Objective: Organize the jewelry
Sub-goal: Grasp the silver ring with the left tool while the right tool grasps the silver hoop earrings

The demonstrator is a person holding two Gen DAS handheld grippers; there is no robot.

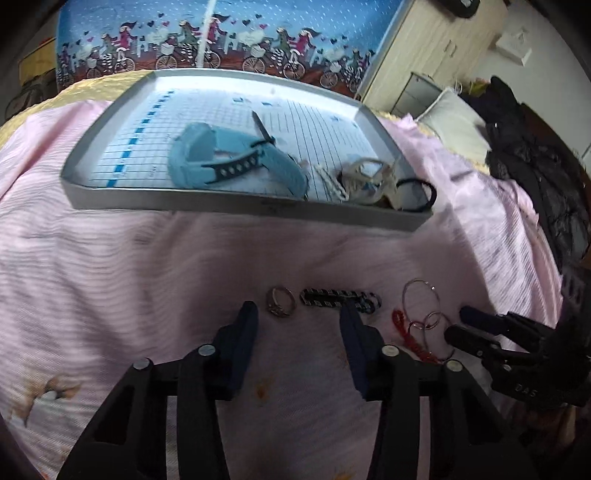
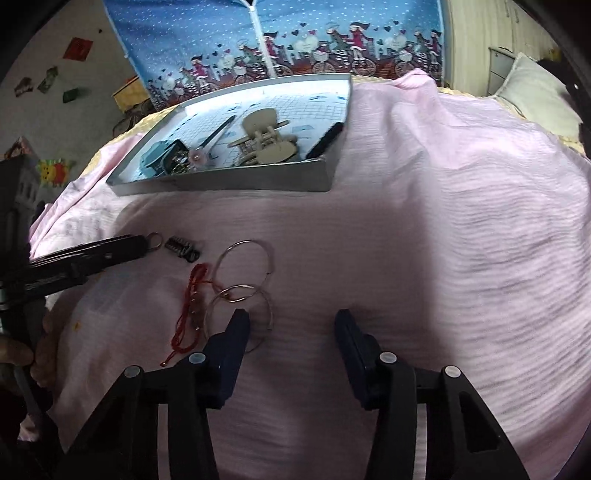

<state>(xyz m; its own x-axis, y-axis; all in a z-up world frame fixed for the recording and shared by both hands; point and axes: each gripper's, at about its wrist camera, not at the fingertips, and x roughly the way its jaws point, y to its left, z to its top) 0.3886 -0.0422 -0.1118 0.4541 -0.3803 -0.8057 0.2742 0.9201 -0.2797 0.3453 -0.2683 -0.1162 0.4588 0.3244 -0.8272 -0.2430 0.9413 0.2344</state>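
Observation:
On the pink bedspread, a silver ring (image 1: 281, 301) lies just ahead of my open left gripper (image 1: 298, 317), near its left finger. A black-and-white bracelet (image 1: 340, 298) lies beside the ring, partly behind the right fingertip. Further right are thin hoop earrings (image 1: 421, 291) and a red cord (image 1: 410, 334). My right gripper (image 2: 291, 325) is open and holds nothing. Its left finger rests over one of the hoop earrings (image 2: 240, 310), with the red cord (image 2: 188, 314) to its left. The grey tray (image 1: 236, 206) behind holds a blue watch (image 1: 229, 155), a black hair tie (image 1: 417, 192) and pale trinkets.
The tray (image 2: 221, 184) sits at the far side of the bedspread, before a blue bicycle-print curtain (image 1: 221, 33). A pillow (image 2: 535, 96) and dark clothing (image 1: 535, 147) lie at the right. A hand (image 2: 22, 354) holds the left gripper (image 2: 140, 245).

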